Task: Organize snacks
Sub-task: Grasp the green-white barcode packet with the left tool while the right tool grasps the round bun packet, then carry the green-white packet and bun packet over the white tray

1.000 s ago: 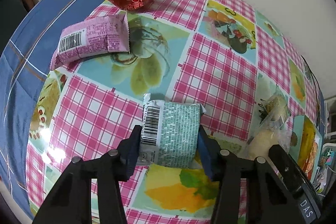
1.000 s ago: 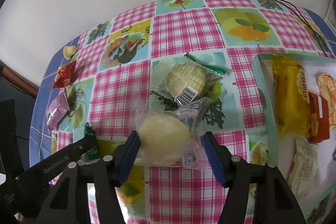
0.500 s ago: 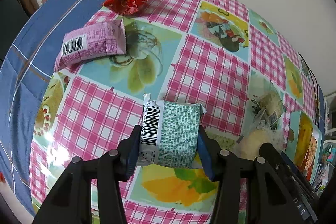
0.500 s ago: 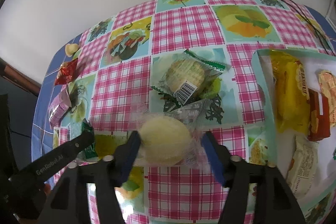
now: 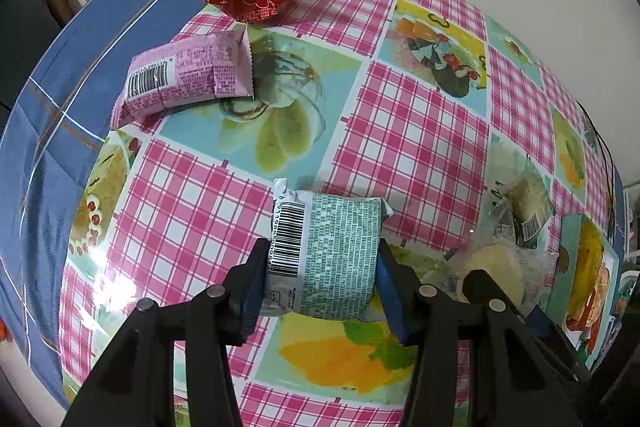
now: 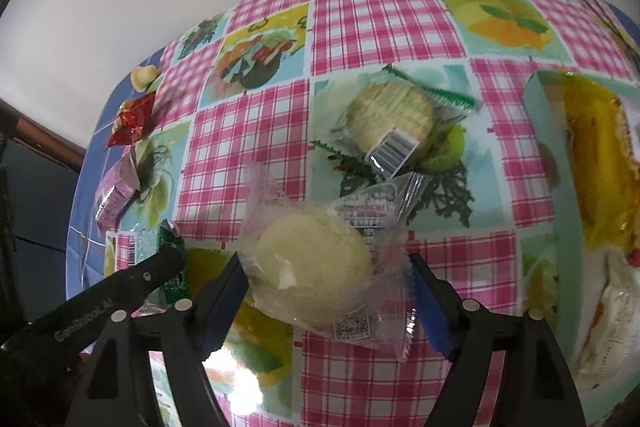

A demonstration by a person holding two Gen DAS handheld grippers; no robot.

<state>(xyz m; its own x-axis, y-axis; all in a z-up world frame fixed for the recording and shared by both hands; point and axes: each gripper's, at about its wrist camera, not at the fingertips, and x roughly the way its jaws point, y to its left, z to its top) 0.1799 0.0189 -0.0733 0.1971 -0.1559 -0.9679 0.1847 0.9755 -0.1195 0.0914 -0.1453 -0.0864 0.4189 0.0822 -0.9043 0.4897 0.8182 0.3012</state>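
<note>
Right wrist view: right gripper (image 6: 326, 291) jaws are opening around the clear-wrapped pale bun (image 6: 314, 267) on the tablecloth (image 6: 248, 139); pickup pending. Left gripper (image 5: 322, 279) clamps the green-printed packet (image 5: 326, 259). Next likely: closing, then transfer to the teal tray (image 6: 538, 99).

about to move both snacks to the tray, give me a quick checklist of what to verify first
1. Left gripper clamped on the teal snack pack: ok, both pads press its sides.
2. Right gripper around the pale round cake: ok, cake sits between the fingers.
3. Right grip secure: not ok, the jaws are opening and the right pad stands off the wrapper.
4. Tray has space: cannot tell, several snacks already lie in it.
5. Round cracker pack clear of the cake's wrapper: cannot tell, the wrappers look overlapped.
6. Grippers clear of each other: ok, close but apart.
</note>
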